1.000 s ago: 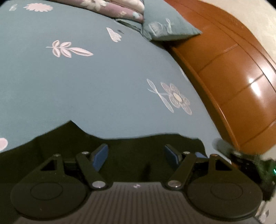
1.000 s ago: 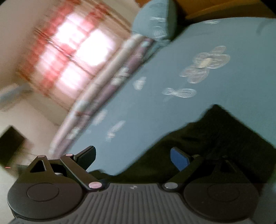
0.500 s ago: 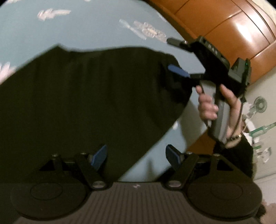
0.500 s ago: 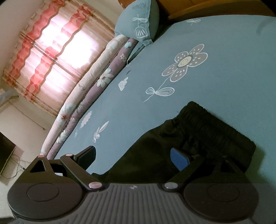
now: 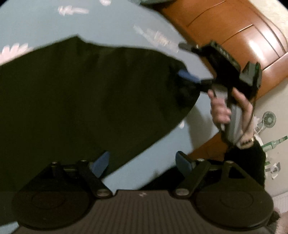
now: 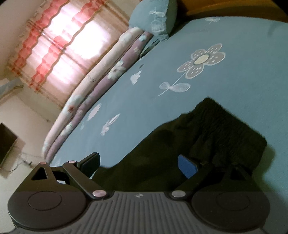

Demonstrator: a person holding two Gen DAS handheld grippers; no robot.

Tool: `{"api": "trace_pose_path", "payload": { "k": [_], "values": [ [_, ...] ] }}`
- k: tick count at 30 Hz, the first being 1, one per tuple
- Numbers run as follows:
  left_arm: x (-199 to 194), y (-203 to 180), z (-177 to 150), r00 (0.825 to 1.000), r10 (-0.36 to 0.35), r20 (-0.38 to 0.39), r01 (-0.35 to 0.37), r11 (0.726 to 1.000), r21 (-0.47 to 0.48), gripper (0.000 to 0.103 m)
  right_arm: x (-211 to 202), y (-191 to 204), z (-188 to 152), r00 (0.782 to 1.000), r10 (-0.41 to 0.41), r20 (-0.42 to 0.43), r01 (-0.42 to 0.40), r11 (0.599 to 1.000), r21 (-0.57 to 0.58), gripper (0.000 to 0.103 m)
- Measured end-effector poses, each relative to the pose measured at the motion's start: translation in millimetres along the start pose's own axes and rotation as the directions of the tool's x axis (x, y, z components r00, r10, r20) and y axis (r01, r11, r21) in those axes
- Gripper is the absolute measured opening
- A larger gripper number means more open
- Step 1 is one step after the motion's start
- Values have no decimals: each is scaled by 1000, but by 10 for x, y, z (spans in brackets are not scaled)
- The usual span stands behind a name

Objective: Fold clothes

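Lying spread on the bed (image 6: 234,111): one dark garment (image 5: 90,93), flat on a blue sheet printed with white flowers; its gathered waistband (image 6: 225,129) sits at the end nearest the right hand-held gripper.

Left hand-held gripper (image 5: 142,162): jaws apart, nothing between them. One blue pad overlaps the garment's near edge in the left wrist view; whether it touches the cloth cannot be told. The picture is blurred.

Right hand-held gripper (image 6: 139,164): jaws apart, low over the garment beside the waistband; contact with the cloth cannot be told. In the left wrist view the same tool (image 5: 187,76) is seen from outside, its blue fingertip at the garment's far corner, a hand (image 5: 228,108) wrapped around its grey handle, a dark sleeve below.

Surroundings: wooden bed frame (image 5: 243,36) along the bed's edge; blue pillow (image 6: 154,16) and a rolled floral quilt (image 6: 100,79) at the far side; red-and-white curtain (image 6: 59,41) over a bright window.
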State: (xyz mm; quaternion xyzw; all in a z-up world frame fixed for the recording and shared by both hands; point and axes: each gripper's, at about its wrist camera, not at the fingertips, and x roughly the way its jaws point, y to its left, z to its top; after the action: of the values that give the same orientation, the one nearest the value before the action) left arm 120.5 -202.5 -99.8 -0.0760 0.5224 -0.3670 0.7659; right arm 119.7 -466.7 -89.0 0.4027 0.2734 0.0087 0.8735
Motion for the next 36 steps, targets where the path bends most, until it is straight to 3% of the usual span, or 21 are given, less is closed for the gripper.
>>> {"api": "trace_pose_path", "payload": {
  "k": [3, 8, 15, 21, 24, 30, 36],
  "values": [
    [120, -33, -84, 999, 51, -6, -51, 998, 27, 82, -136, 21, -134, 999, 1, -37, -1, 1000, -14, 97],
    [180, -45, -130, 991, 131, 2, -131, 989, 64, 82, -234, -59, -332, 993, -101, -59, 100, 995, -11, 97],
    [172, 49, -123, 991, 134, 3, -134, 990, 39, 83, -231, -208, -336, 985, -167, -53, 169, 984, 48, 97],
    [99, 40, -116, 988, 154, 29, -155, 988, 29, 83, -322, -106, -335, 989, -145, 7, 145, 989, 8, 97],
    [93, 79, -129, 986, 166, 22, -167, 986, 18, 83, -249, -100, -327, 983, -181, -13, 181, 983, 9, 97],
    [75, 117, -149, 984, 180, 1, -180, 984, -6, 83, -155, 19, -365, 962, -272, -30, 270, 960, -69, 97],
    [-117, 196, -88, 973, 225, 57, -223, 974, -46, 83, -142, 155, -398, 954, -298, -9, 294, 945, -142, 97]
  ]
}}
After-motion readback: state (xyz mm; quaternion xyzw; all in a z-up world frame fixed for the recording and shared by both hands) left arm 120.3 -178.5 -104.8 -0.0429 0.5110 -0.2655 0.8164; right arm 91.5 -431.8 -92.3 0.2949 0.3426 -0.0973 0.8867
